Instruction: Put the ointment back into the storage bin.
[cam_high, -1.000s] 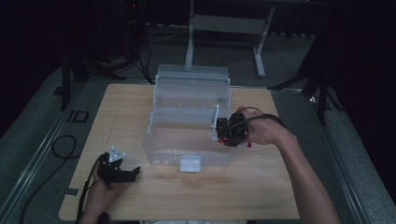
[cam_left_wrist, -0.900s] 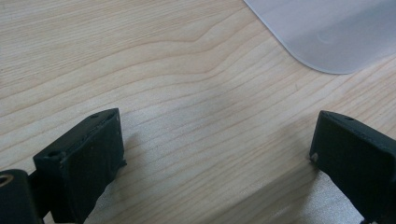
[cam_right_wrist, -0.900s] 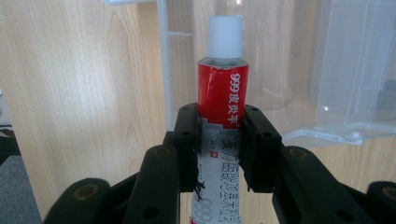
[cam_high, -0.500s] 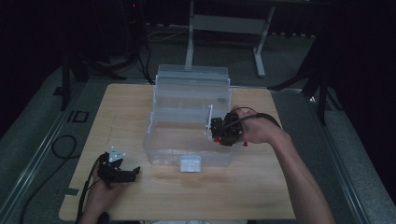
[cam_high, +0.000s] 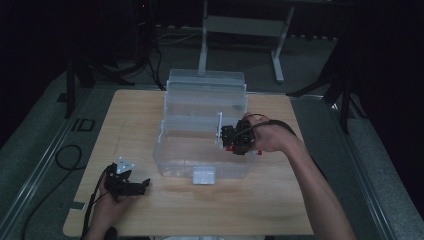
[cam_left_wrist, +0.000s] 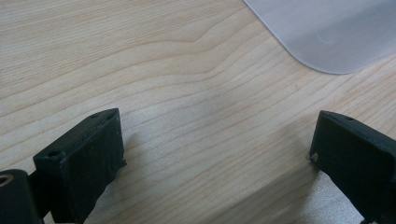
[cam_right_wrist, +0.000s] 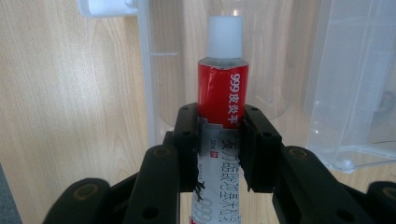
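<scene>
Right gripper view shows the right gripper (cam_right_wrist: 219, 140) clamped on a tube of ointment (cam_right_wrist: 222, 93), its fingers (cam_right_wrist: 187, 140) pressing the red-and-white body from both sides while the white cap points ahead over the open clear plastic box (cam_right_wrist: 327, 93). High view places that gripper (cam_high: 235, 140) at the right wall of the box (cam_high: 200, 150), which sits in the middle of the tabletop (cam_high: 280, 210) with its lid standing open at the back, the tube held above the near compartment. The grip sits on the soft middle of the tube, so a tighter squeeze could crush it or force paste toward the cap; a slack hold could let the smooth tube slide out and fall outside the box. The cap also rides close to the thin box wall, and a low pass could catch the rim and shove the light box across the wood. The left gripper (cam_high: 131, 186) rests on the tabletop near the front left corner of the box, fingers (cam_left_wrist: 84, 158) wide apart on bare wood with nothing between them, so nothing steadies the box. Compared with a second ago, the right gripper has edged left, from just outside the right wall to over the box interior; the left gripper has not shifted.
</scene>
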